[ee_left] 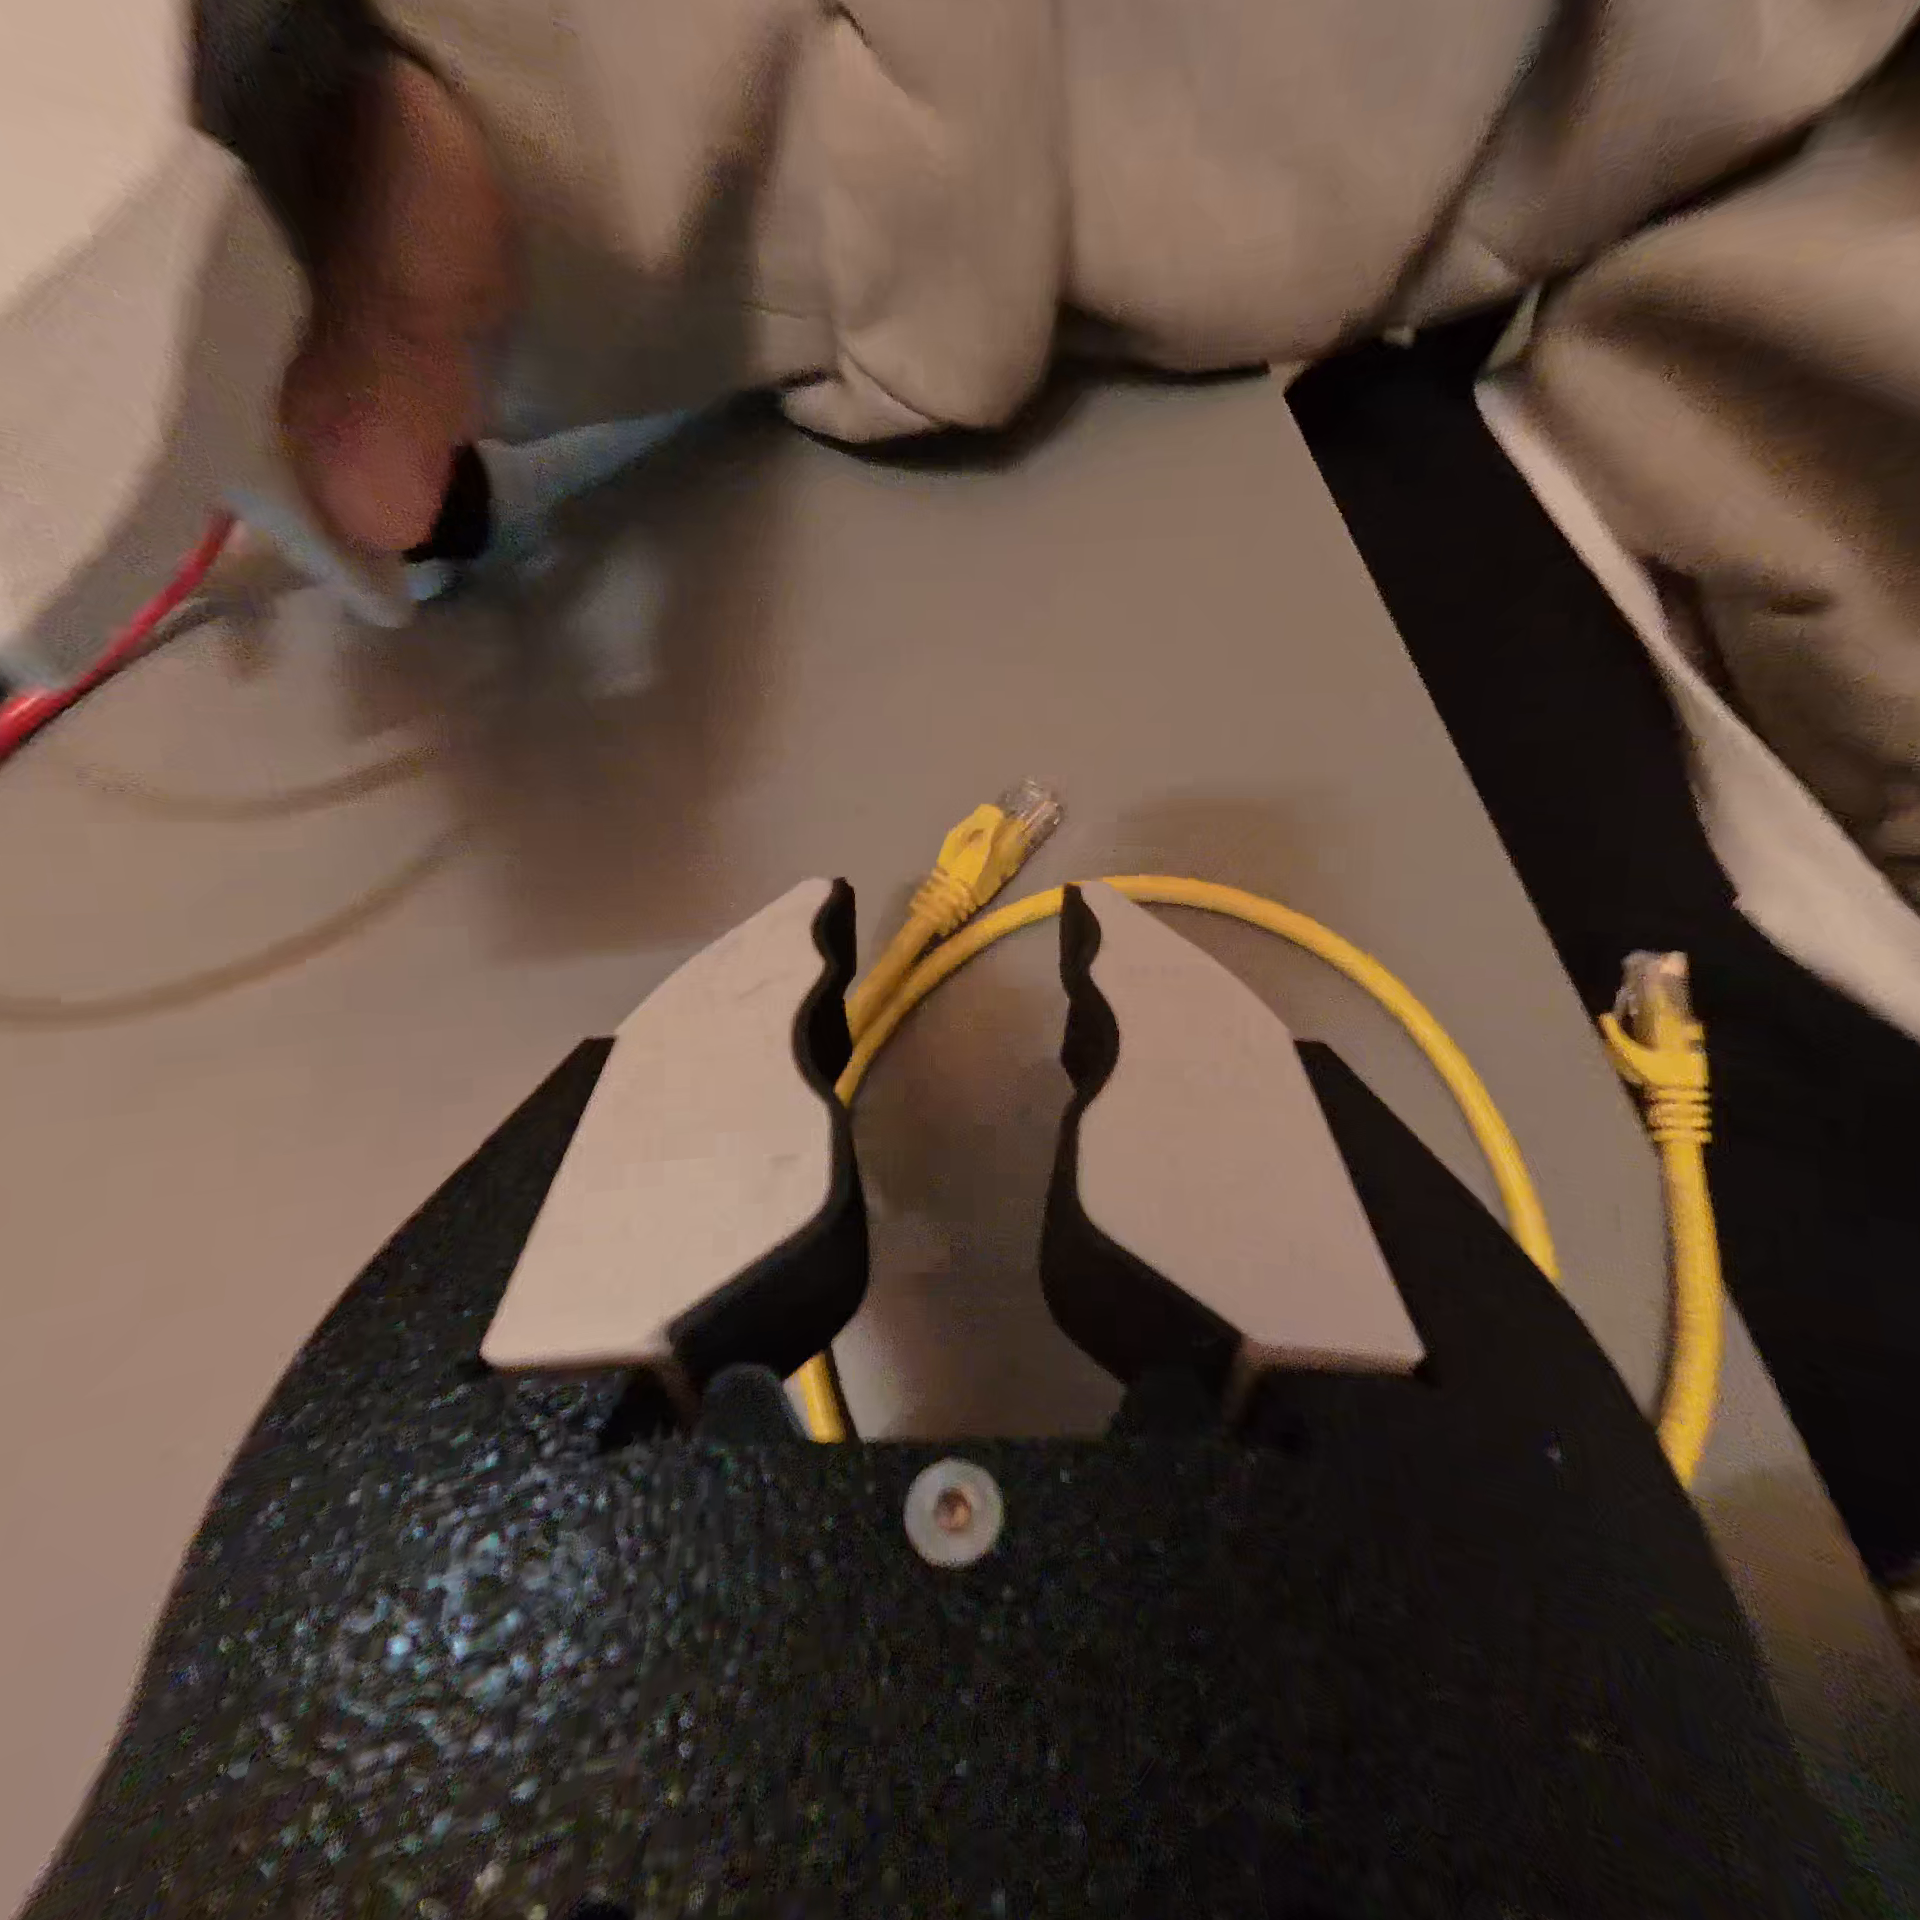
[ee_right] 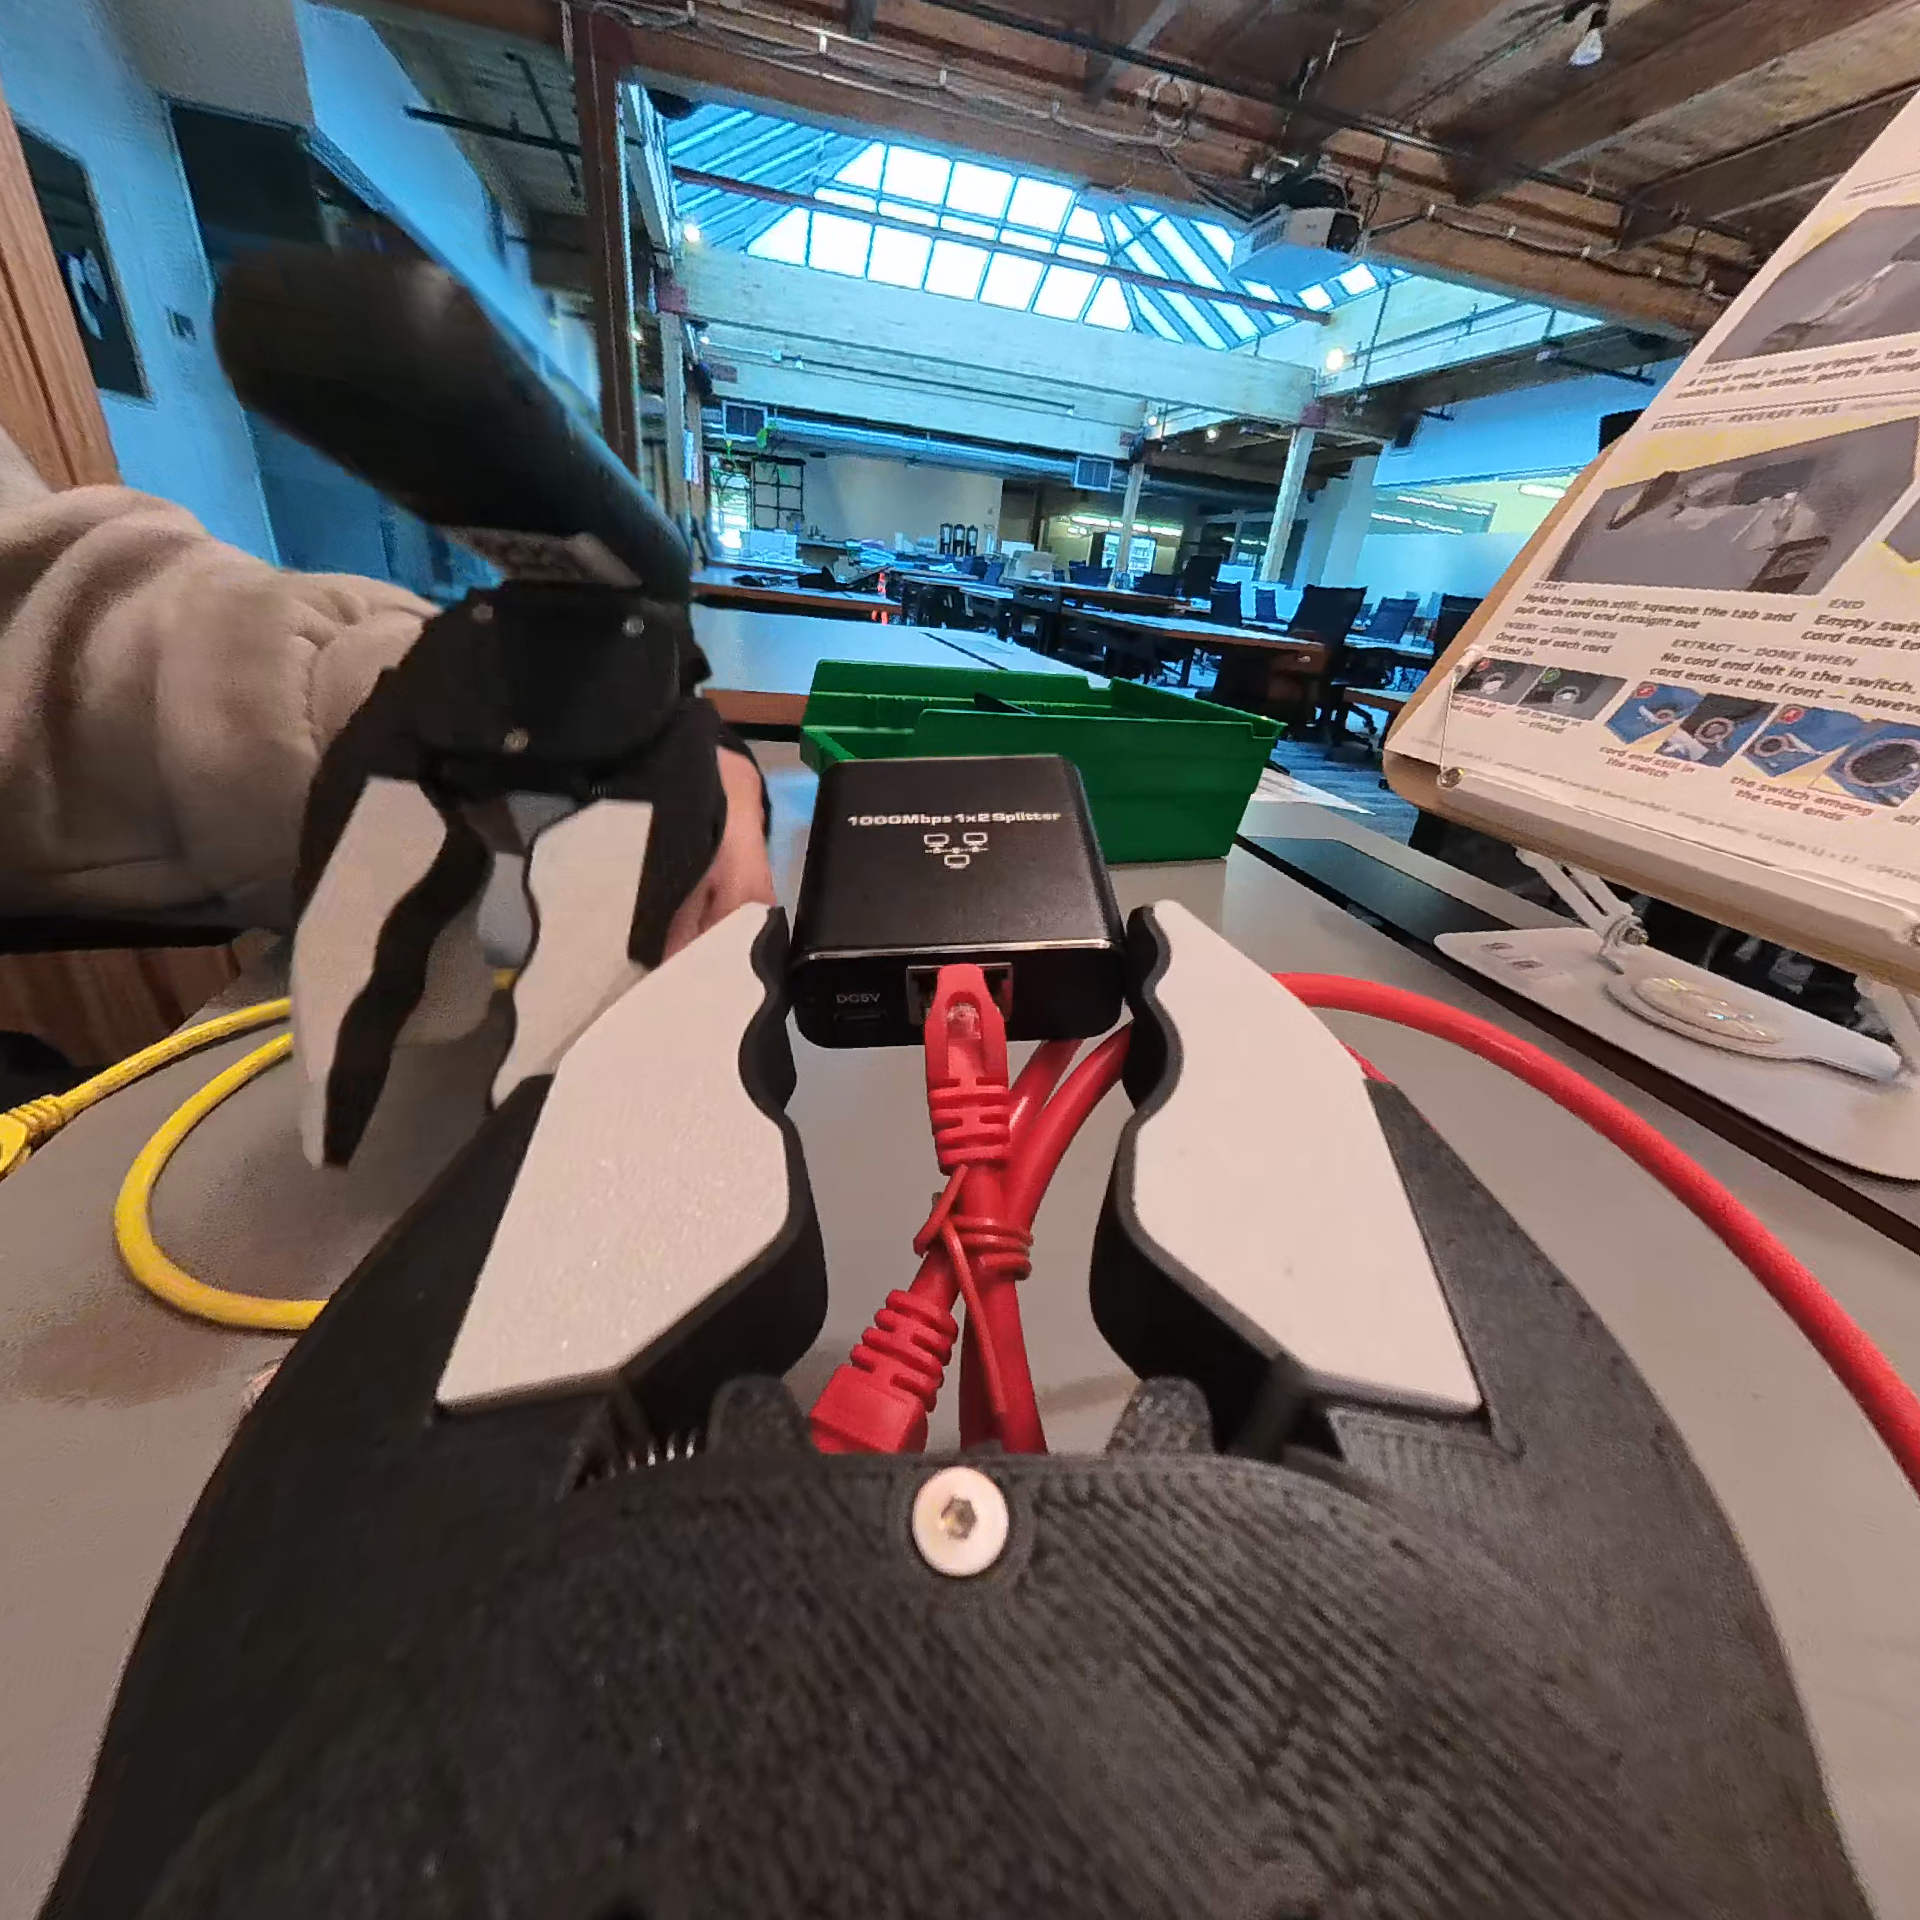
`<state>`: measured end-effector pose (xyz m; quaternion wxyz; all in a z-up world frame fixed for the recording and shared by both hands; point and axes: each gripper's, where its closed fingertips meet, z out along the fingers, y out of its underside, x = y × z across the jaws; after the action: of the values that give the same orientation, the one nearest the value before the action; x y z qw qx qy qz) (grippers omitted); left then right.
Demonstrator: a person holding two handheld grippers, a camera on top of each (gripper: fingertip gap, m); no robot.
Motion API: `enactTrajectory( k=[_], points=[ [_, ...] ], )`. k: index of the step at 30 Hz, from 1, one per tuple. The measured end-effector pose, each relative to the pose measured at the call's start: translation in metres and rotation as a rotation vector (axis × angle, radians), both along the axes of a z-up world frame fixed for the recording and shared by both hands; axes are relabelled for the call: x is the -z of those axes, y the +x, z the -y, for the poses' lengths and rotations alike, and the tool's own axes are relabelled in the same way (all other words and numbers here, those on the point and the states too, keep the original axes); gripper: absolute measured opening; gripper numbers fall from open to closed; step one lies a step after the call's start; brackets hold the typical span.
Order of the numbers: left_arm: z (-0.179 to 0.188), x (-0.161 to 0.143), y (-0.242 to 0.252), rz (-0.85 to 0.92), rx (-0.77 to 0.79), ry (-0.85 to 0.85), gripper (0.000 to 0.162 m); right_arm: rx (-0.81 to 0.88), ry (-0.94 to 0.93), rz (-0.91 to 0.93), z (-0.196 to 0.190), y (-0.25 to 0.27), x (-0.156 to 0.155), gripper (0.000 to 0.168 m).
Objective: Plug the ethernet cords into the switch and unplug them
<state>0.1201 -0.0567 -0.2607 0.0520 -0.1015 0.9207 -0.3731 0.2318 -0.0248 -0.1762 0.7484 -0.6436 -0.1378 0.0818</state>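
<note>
My right claw (ee_right: pixel 951 940) grips the black switch (ee_right: pixel 956 894) by its two sides, near the port face, and holds it over the grey tabletop (ee_right: pixel 1455 1143). A red ethernet cord (ee_right: pixel 966 1091) is plugged into the port on the face turned toward me. Its other plug lies between my fingers close to the claw's base, and the cord is tied into a bundle there. A long red loop swings out to the right across the tabletop.

My left claw (ee_left: pixel 956 904) hangs released above the tabletop, its fingers apart with nothing between them. Under it lies the yellow ethernet cord (ee_left: pixel 1403 997), curled in a loop. One plug (ee_left: pixel 1003 831) rests just past my fingertips, and the other (ee_left: pixel 1657 1023) lies to the right at the tabletop's edge, over a dark gap. Neither yellow plug is in the switch. From the right wrist view the left claw shows just left of the switch, pointing down, with my sleeve (ee_right: pixel 156 675) behind it.

Behind the switch sits a green plastic bin (ee_right: pixel 1143 758). To the right stands a printed instruction sheet (ee_right: pixel 1714 623) on a white stand (ee_right: pixel 1662 997), close to the red loop. In the left wrist view pale padded cloth (ee_left: pixel 1039 208) crowds the far edge of the tabletop.
</note>
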Motion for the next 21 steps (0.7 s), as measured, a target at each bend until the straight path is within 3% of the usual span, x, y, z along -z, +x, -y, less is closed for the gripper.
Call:
enactTrajectory(
  k=[8, 10, 14, 17, 21],
  points=[
    [0.008, 0.033, 0.006, -0.132, 0.122, 0.098, 0.023, -0.019, 0.031, -0.029, 0.005, 0.002, -0.004, 0.063],
    [0.005, 0.035, 0.011, -0.117, 0.111, 0.104, 0.014, -0.019, 0.030, -0.027, 0.004, 0.001, -0.004, 0.063],
    [0.005, 0.036, 0.014, -0.072, 0.101, 0.067, 0.012, -0.029, 0.022, -0.020, 0.004, 0.000, -0.003, 0.063],
    [-0.003, 0.031, 0.023, 0.045, 0.012, 0.058, 0.011, -0.040, 0.021, -0.016, 0.004, -0.002, -0.003, 0.063],
    [-0.035, -0.003, 0.039, 0.205, -0.273, 0.067, 0.012, -0.046, 0.027, -0.027, 0.005, -0.001, -0.004, 0.063]
  ],
)
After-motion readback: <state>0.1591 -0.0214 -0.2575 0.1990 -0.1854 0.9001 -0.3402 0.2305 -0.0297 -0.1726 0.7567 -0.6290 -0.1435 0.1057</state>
